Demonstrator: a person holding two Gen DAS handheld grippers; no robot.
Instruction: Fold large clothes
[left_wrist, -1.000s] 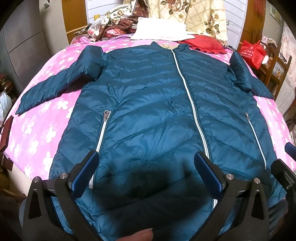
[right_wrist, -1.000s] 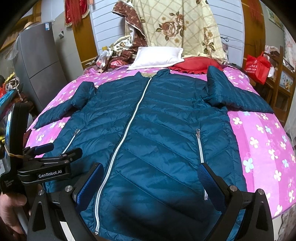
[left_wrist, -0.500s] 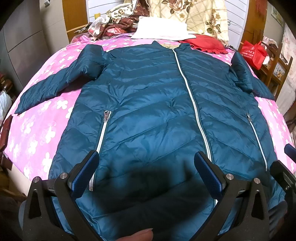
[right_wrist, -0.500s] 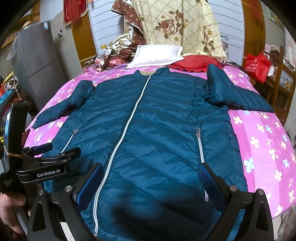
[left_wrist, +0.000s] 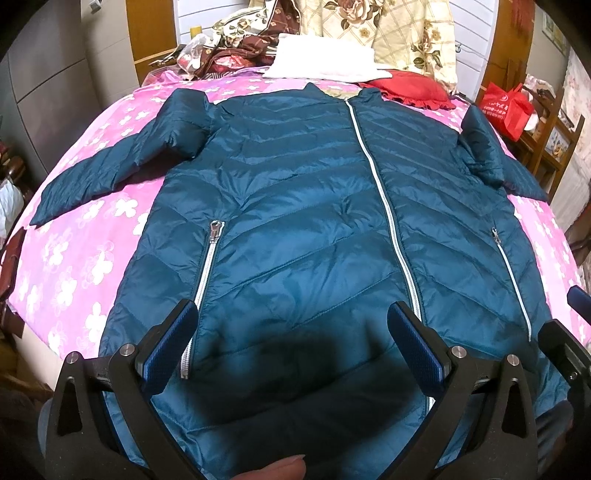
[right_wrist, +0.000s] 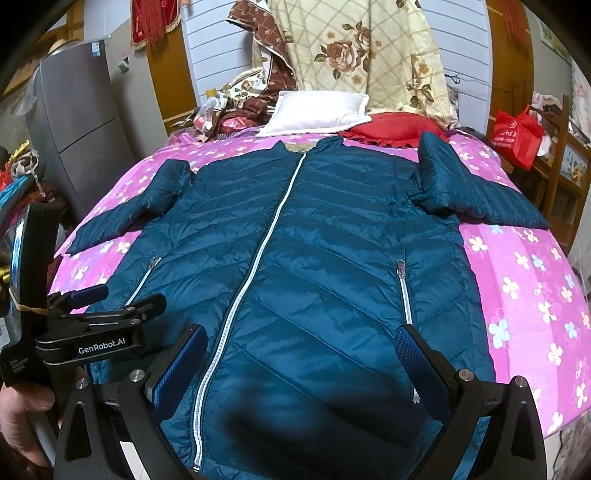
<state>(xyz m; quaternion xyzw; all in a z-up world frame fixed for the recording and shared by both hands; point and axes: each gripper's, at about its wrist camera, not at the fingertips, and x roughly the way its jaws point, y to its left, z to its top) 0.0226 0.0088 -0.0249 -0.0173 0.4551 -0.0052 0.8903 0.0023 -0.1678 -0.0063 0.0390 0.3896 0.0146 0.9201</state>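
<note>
1. At the bottom of the left wrist view, the left gripper (left_wrist: 291, 334) has its blue-padded fingers spread wide, pinching nothing, over the hem of the jacket (left_wrist: 303, 229). A fingertip shows at the bottom edge of that frame.
2. At the bottom of the right wrist view, the right gripper (right_wrist: 301, 356) is likewise spread wide and holds nothing, hovering over the hem area. In the lower left of this frame the other gripper appears side-on, held by a hand (right_wrist: 22, 410).
3. The teal quilted jacket lies flat and front up across the middle of both frames on the pink flowered bedspread (right_wrist: 532, 280), its white main zipper (left_wrist: 388, 206) closed from collar to hem.
4. Two pocket zippers run on either side of the main one.
5. Both sleeves lie out sideways toward the frame edges, each bent near the shoulder.
6. Beyond the collar, at upper centre, a white pillow (right_wrist: 317, 112) and a red cushion (right_wrist: 395, 127) lie side by side.
7. A red bag (right_wrist: 517, 134) sits at the upper right, and a grey fridge (right_wrist: 81, 122) stands at the upper left.
</note>
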